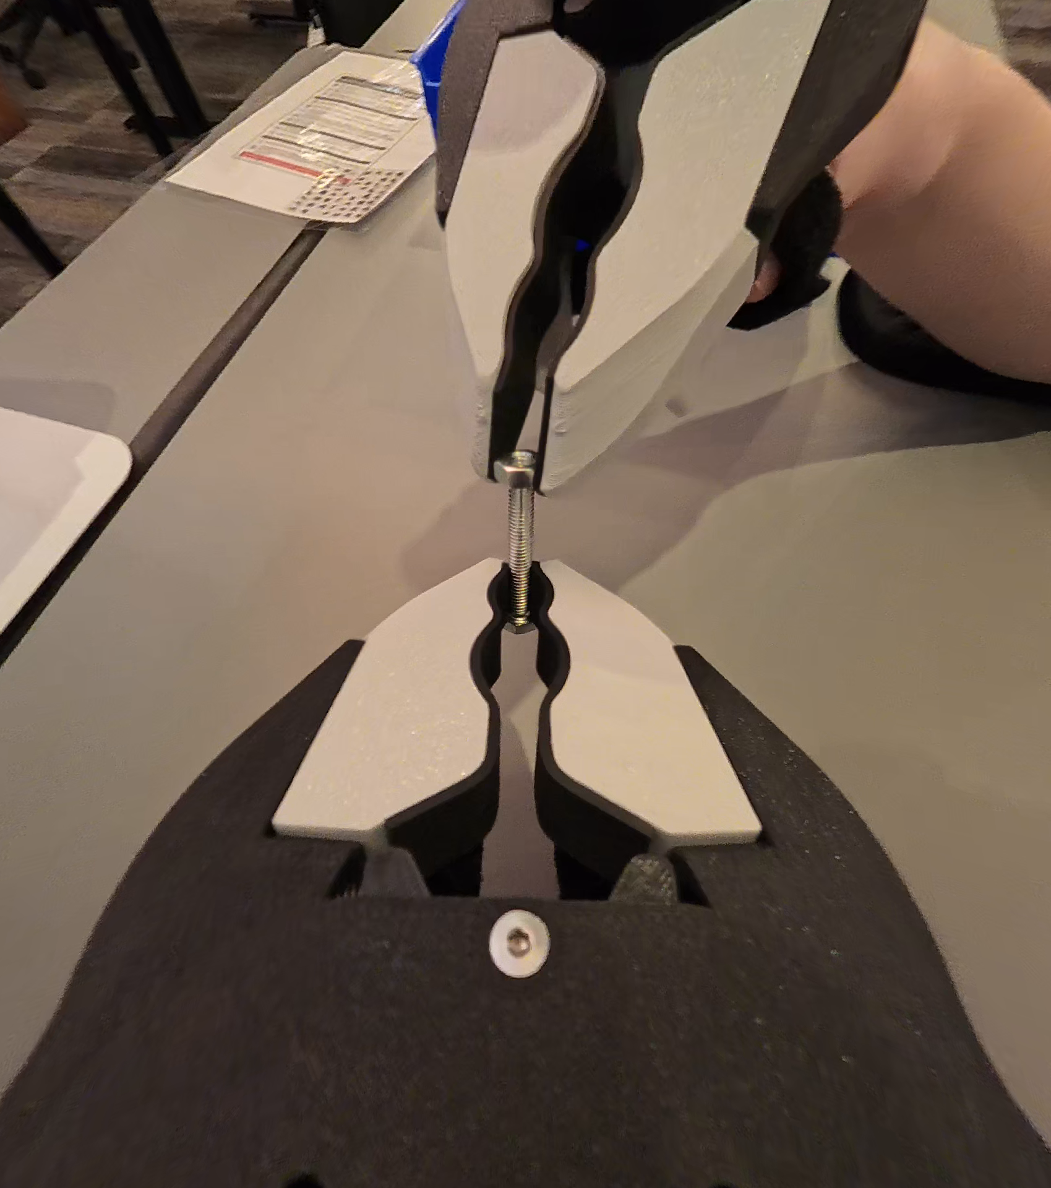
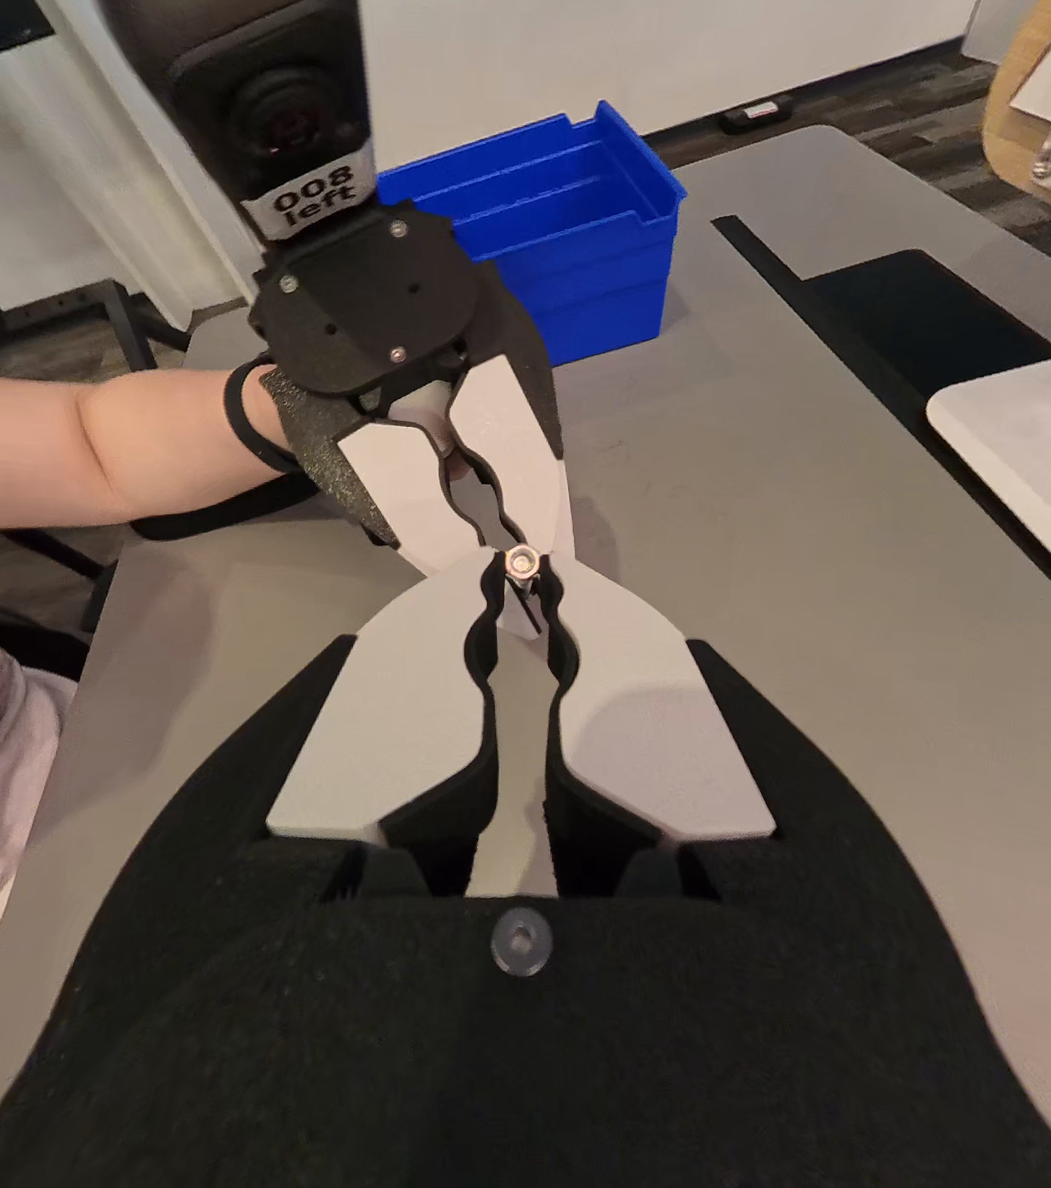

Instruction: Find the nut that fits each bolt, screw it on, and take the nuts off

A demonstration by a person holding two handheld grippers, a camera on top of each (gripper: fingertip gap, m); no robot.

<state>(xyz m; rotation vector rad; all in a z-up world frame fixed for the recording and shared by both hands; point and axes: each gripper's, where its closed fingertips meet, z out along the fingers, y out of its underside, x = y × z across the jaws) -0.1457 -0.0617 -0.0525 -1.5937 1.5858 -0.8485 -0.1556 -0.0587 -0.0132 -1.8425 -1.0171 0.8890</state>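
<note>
A silver bolt [image 1: 519,540] is held above the grey table [image 1: 253,514] between the two grippers. My left gripper [image 1: 519,569] is shut on the bolt's head end, with the threaded shaft pointing away from it. A silver nut [image 1: 515,474] sits at the far end of the shaft. My right gripper [image 1: 517,481] comes down from above and is shut on that nut. In the right wrist view the nut [image 2: 521,563] shows end-on between my right gripper's tips [image 2: 521,567]. The left gripper [image 2: 526,620] reaches in from the upper left beneath them.
A blue bin [image 2: 561,212] stands at the table's far side. A white tray [image 1: 15,488] lies to the left and also shows in the right wrist view [image 2: 1037,437]. A printed sheet [image 1: 317,148] lies farther back. A black mat [image 2: 921,315] is near the tray. A person's forearms hold both grippers.
</note>
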